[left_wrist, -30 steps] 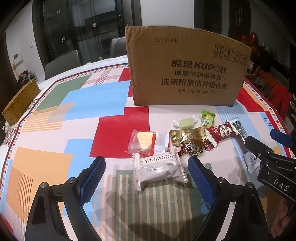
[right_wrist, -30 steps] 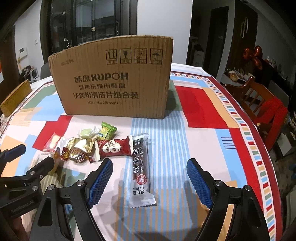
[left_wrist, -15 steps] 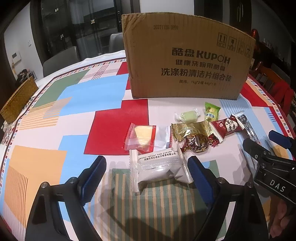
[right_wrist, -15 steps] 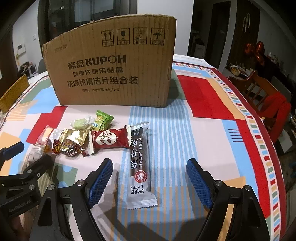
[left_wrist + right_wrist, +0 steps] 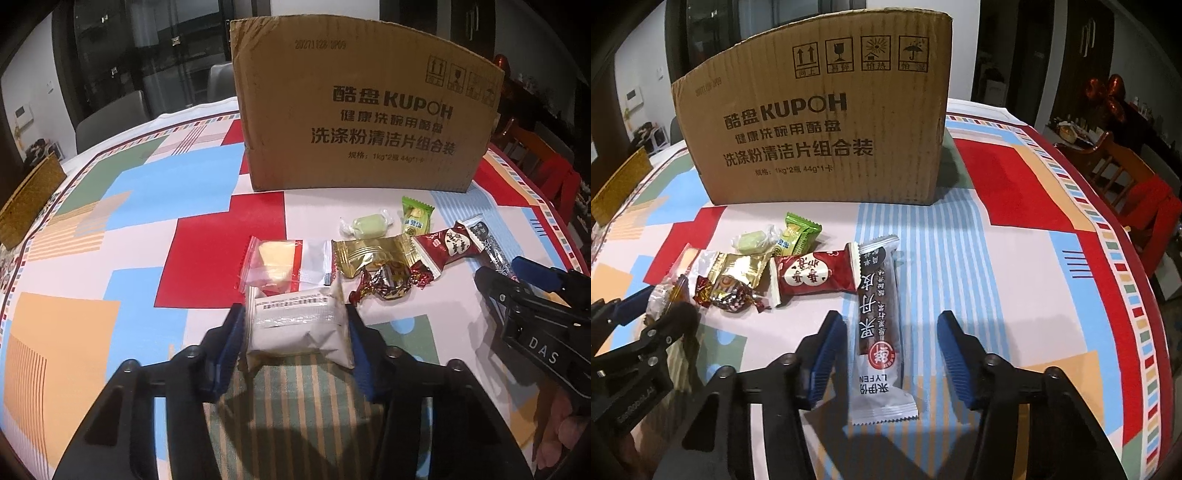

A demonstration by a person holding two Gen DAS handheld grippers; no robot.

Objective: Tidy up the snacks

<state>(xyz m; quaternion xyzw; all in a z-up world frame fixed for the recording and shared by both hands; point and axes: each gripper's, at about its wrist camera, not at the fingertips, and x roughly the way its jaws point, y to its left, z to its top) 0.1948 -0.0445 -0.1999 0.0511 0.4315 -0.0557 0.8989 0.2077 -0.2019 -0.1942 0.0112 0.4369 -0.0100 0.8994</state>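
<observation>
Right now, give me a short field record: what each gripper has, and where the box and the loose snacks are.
left gripper: jaws closing, pads against white packet
right gripper: jaws closing around brown bar, right pad still apart from it
cardboard box: upright on tablecloth, behind the snacks
loose snacks: red packet, gold packet, green packet
</observation>
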